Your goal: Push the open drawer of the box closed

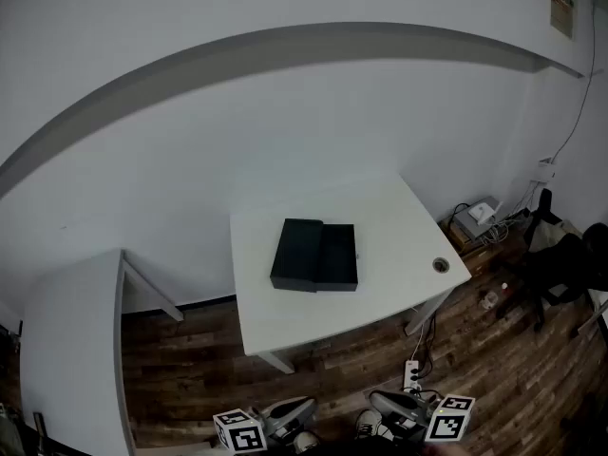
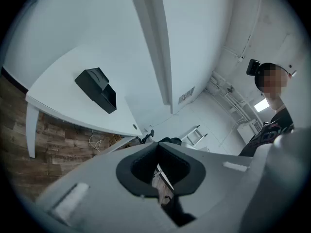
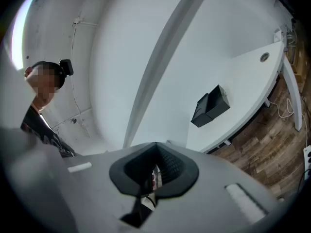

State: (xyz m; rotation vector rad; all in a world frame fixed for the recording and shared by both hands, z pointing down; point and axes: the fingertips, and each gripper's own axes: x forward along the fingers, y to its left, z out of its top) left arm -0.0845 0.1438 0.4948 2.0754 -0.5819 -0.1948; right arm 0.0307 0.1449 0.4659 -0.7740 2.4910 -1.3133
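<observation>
Left gripper and right gripper, partly cut off, hover off the bench's near edge, fingers clenched and empty. Mid-bench lies the box, drawer out rightward, its inside indistinct.

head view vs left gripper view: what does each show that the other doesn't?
Head view only: both grippers low in frame, left gripper and right gripper, a power strip on the floor, a second table at left.
Left gripper view only: the person and that gripper's own jaws, closed on nothing.
Both: the white table, the black box on it with its drawer pulled out, apart from both grippers.
</observation>
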